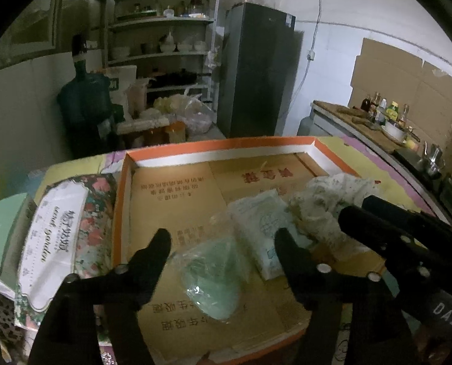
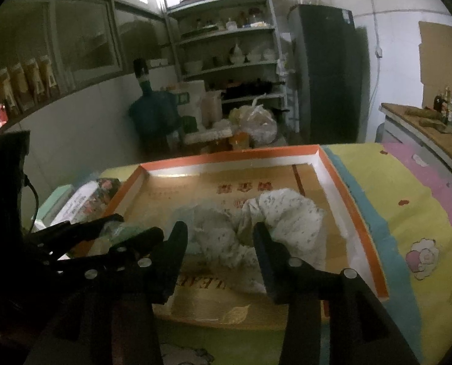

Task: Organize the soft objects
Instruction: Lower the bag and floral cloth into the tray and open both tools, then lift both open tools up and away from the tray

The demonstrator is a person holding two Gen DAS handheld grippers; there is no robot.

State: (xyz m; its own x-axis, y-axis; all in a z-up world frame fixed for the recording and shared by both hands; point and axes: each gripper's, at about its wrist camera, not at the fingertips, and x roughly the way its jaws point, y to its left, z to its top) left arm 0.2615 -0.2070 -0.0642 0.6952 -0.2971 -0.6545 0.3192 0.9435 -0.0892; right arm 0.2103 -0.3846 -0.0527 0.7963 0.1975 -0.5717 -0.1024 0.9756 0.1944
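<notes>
"DAS" marks the right gripper (image 1: 355,205); "golden" appears in script on the floral tissue pack (image 1: 55,237).

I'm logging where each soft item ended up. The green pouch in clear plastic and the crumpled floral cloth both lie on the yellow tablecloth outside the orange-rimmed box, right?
Not quite. The green pouch in clear plastic and the crumpled floral cloth both lie inside the orange-rimmed box, on its brown printed bottom, not on the yellow tablecloth outside it. The left wrist view shows the pouch there; the right wrist view shows the cloth.
</notes>
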